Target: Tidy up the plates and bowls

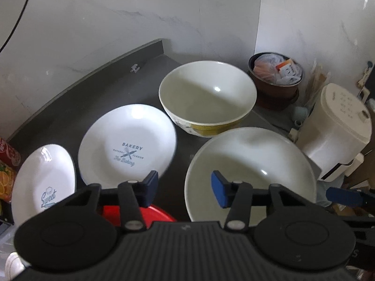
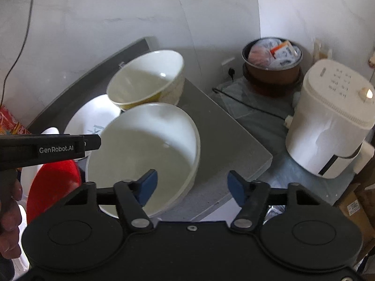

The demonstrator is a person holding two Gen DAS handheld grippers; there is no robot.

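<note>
On the dark desk a "Bakery" plate is seen beside a smaller "Sweet" plate, with a yellow-banded bowl behind and a large white bowl nearest. The left gripper is held above them with fingers spread and nothing between. The right gripper is likewise spread, its left finger over the white bowl's rim, and a white appliance is seen to the right.

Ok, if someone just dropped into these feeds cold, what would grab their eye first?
Probably the big white bowl nearest the cameras on the dark counter, with the right tongs open across its near rim. Behind it stands a yellow-patterned bowl, and left of that lies the white "BAKERY" plate. Off to the right, the white appliance stands out too.
</note>
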